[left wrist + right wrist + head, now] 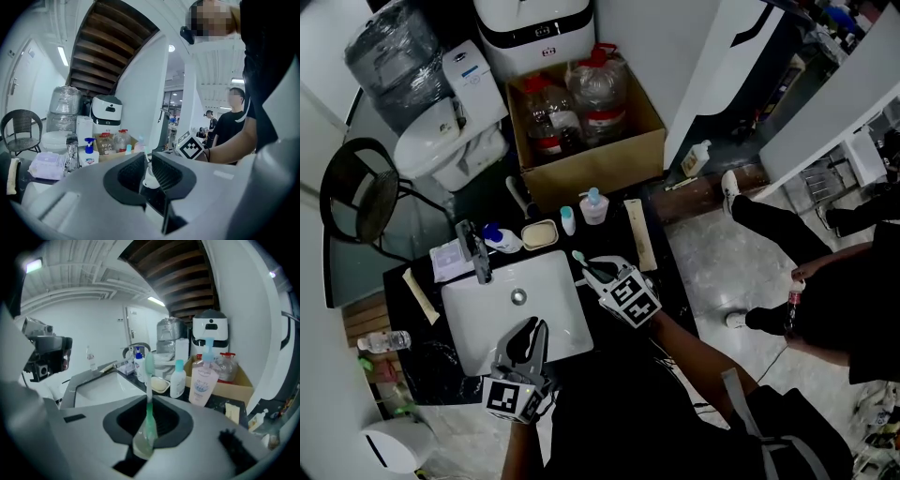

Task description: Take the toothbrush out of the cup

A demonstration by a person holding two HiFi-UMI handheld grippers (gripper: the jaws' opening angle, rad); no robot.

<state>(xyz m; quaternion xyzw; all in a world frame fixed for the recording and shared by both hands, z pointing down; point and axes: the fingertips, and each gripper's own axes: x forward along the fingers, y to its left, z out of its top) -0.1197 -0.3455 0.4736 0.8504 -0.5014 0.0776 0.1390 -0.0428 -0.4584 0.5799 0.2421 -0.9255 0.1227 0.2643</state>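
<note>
My right gripper (595,275) is shut on a green and white toothbrush (578,256) at the sink's right rim. In the right gripper view the toothbrush (149,394) stands upright between the jaws of the right gripper (149,420), bristle end up and free of any cup. My left gripper (529,328) hovers over the front of the white sink (487,319), its jaws almost together with nothing in them. In the left gripper view a small white cup (149,180) shows through the slim gap of the left gripper (146,161), beyond the jaws.
A chrome faucet (473,248), a blue-capped soap bottle (500,239), a soap dish (539,234), a small bottle (568,220) and a pump bottle (593,206) line the black counter behind the sink. A cardboard box (586,122) of water jugs, a toilet (450,141) and a chair (361,202) stand beyond.
</note>
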